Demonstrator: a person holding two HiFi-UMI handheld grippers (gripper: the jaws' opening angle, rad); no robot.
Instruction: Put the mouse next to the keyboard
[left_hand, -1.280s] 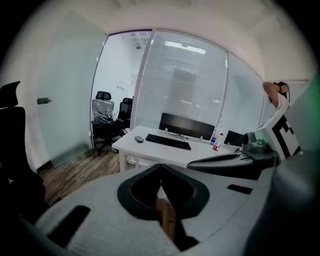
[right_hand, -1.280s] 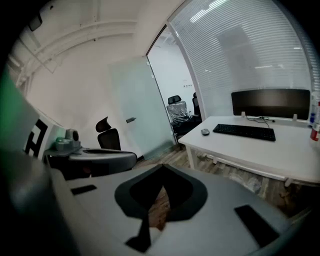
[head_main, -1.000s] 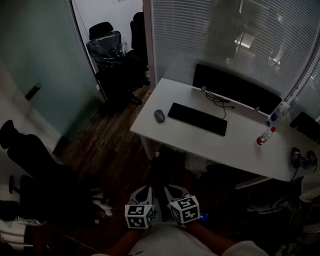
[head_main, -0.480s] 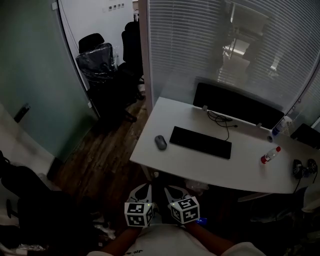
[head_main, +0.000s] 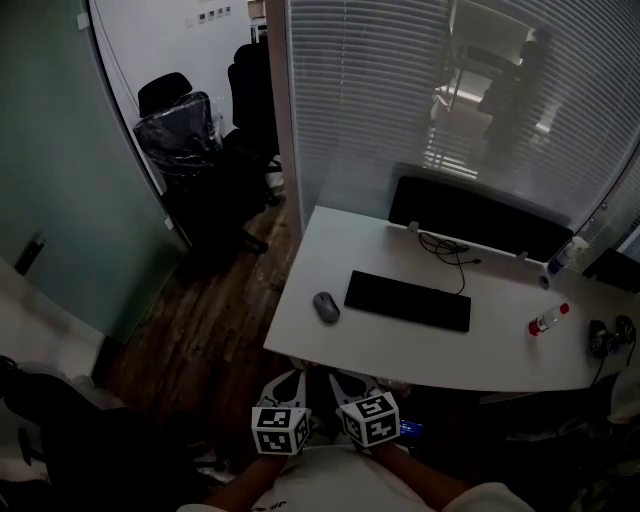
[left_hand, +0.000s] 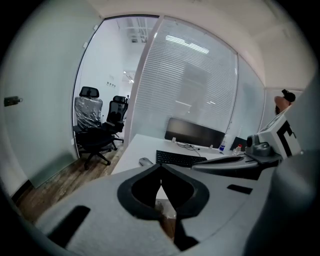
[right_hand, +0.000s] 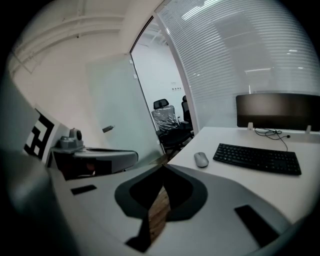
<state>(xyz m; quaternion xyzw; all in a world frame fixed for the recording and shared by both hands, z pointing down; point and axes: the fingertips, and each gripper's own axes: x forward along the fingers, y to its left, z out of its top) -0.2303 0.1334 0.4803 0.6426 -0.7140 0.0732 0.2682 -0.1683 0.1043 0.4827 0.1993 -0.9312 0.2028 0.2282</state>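
Observation:
A grey mouse (head_main: 326, 306) lies on the white desk (head_main: 400, 345), a short gap left of the black keyboard (head_main: 408, 300). The mouse (left_hand: 145, 161) and keyboard (left_hand: 179, 158) also show in the left gripper view, and the mouse (right_hand: 201, 159) and keyboard (right_hand: 258, 158) in the right gripper view. My left gripper (head_main: 288, 383) and right gripper (head_main: 345, 382) hang side by side below the desk's near edge, well short of the mouse. Both have their jaws closed tip to tip with nothing between them.
A dark monitor (head_main: 478, 220) with cables stands behind the keyboard. A bottle with a red cap (head_main: 546, 320) and headphones (head_main: 606, 337) lie at the desk's right. Black office chairs (head_main: 185, 130) stand by the doorway at the left, beyond a glass wall with blinds.
The view has advanced toward the desk: the desk, mouse and keyboard sit lower and nearer in the head view. Both grippers stay shut, side by side.

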